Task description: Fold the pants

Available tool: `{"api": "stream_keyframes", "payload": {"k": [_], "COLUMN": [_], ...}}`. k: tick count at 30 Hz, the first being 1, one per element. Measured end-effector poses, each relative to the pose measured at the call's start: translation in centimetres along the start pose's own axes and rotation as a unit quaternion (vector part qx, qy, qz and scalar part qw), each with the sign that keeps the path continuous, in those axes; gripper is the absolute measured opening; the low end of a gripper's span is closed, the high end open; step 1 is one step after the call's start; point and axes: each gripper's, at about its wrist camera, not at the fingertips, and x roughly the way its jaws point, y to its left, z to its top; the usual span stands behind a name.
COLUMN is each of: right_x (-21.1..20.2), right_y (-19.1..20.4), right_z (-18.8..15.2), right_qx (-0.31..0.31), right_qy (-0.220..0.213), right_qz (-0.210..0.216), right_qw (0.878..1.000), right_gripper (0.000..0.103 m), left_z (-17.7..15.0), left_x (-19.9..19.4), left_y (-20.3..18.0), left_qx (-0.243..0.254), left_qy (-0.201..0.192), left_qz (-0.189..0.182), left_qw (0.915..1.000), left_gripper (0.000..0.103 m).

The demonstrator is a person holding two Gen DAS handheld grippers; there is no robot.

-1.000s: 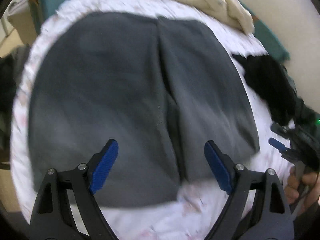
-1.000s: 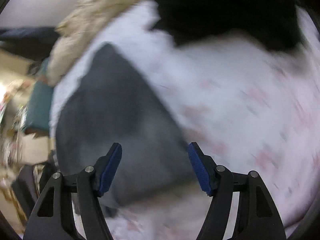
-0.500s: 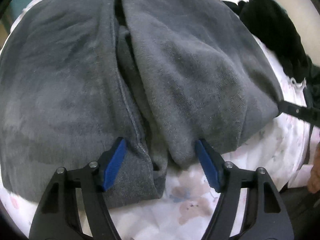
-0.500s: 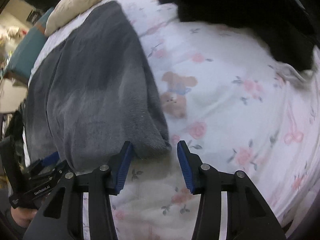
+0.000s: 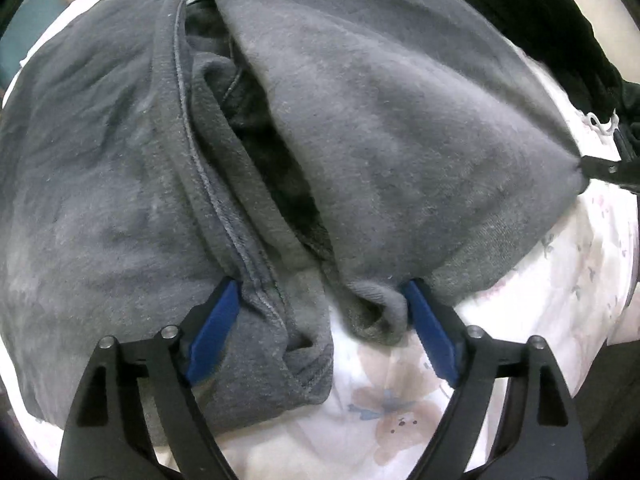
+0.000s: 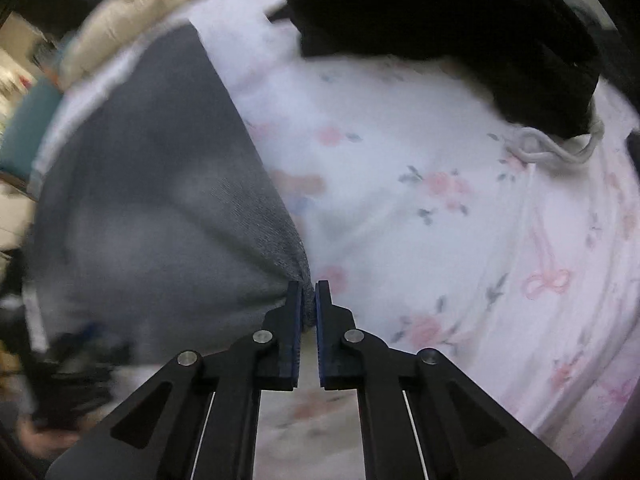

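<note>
The pants (image 5: 360, 128) are spread on the bed (image 5: 552, 300), legs running away from both grippers, hems nearest. The left gripper (image 5: 320, 332) is open, its jaws just widened, straddling the inner edges of both leg hems; the pads flank the cloth without pressing. The right gripper (image 6: 309, 320) has just been closed and is pinched on the outer hem corner of the right leg, at the far right of the left gripper's view. A black garment (image 6: 440, 28) lies beyond. No legible writing or brand is visible.
</note>
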Motion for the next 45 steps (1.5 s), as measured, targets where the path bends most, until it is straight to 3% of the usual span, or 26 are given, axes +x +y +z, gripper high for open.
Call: {"api": "stream_keyframes", "payload": {"k": [4, 5, 9, 12, 13, 16, 20, 22, 24, 26, 28, 29, 32, 34, 36, 39, 43, 45], "right_x": [-1.4, -1.8, -3.0, -2.2, -1.5, 0.5, 1.7, 2.4, 3.1, 3.5, 3.4, 3.3, 3.2, 3.2, 3.1, 1.7, -0.9, -2.0], "right_y": [-1.1, -1.8, -4.5, -5.6, -5.7, -5.3, -4.9, -4.7, -4.5, -4.4, -4.5, -4.6, -5.3, -5.5, -5.3, -4.2, -4.6, -4.6], "right_z": [0.2, 0.2, -0.8, -1.8, -2.0, -2.5, -2.6, -2.6, -2.5, -2.3, -2.1, -2.0, -2.1, -1.9, -1.6, -0.9, -2.0, -2.5], "right_qx": [0.027, 0.047, 0.141, 0.190, 0.206, 0.245, 0.267, 0.276, 0.277, 0.275, 0.273, 0.274, 0.282, 0.279, 0.264, 0.223, 0.218, 0.209], "right_qy": [-0.031, -0.035, -0.035, -0.013, -0.002, 0.045, 0.054, 0.062, 0.069, 0.070, 0.063, 0.059, 0.050, 0.048, 0.046, 0.025, -0.006, -0.021], "right_qz": [-0.064, -0.051, 0.082, 0.148, 0.162, 0.198, 0.212, 0.215, 0.206, 0.197, 0.196, 0.196, 0.202, 0.205, 0.212, 0.211, 0.227, 0.210], "right_qw": [0.997, 0.997, 0.986, 0.970, 0.965, 0.948, 0.938, 0.935, 0.936, 0.938, 0.940, 0.940, 0.936, 0.937, 0.940, 0.952, 0.949, 0.955], "right_gripper": [0.007, 0.007, 0.014, 0.039, 0.047, 0.047, 0.047, 0.047, 0.047, 0.047, 0.048, 0.048, 0.048, 0.044, 0.017, 0.013, 0.011, 0.011], "left_z": [0.0, -0.1, -0.7, -0.9, -0.9, -1.4, -2.9, -3.4, -4.2, -4.8, -4.9, -4.9, -4.8, -3.8, -3.4, -3.0, -3.4, -3.9], "left_x": [-0.2, -0.5, -2.5, -5.0, -6.3, -9.1, -9.8, -9.9, -9.3, -8.4, -7.4, -6.5, -4.1, -3.1, -2.8, -3.2, -5.7, -6.8], "left_y": [-0.1, 0.5, 2.4, 4.3, 5.0, 7.4, 11.1, 10.8, 9.7, 6.4, 5.0, 4.4, 3.7, 2.9, 2.6, 2.6, 2.5, 1.9], "left_qx": [-0.007, -0.007, -0.037, -0.089, -0.112, -0.186, -0.270, -0.286, -0.283, -0.276, -0.272, -0.277, -0.306, -0.287, -0.269, -0.261, -0.257, -0.244], "left_qy": [-0.003, -0.005, -0.012, -0.027, -0.039, -0.077, -0.083, -0.072, -0.056, -0.041, -0.036, -0.030, -0.025, -0.033, -0.038, -0.026, -0.024, -0.017], "left_qz": [-0.006, -0.009, -0.041, -0.078, -0.093, -0.116, -0.117, -0.123, -0.138, -0.147, -0.129, -0.108, -0.097, -0.085, -0.091, -0.097, -0.114, -0.111], "left_qw": [1.0000, 0.9999, 0.9984, 0.9926, 0.9885, 0.9727, 0.9522, 0.9474, 0.9475, 0.9488, 0.9531, 0.9543, 0.9467, 0.9535, 0.9582, 0.9602, 0.9593, 0.9632], "left_gripper": [0.082, 0.082, 0.078, 0.079, 0.079, 0.080, 0.078, 0.077, 0.064, 0.063, 0.061, 0.055, 0.050, 0.044, 0.019, 0.012, 0.011, 0.006]}}
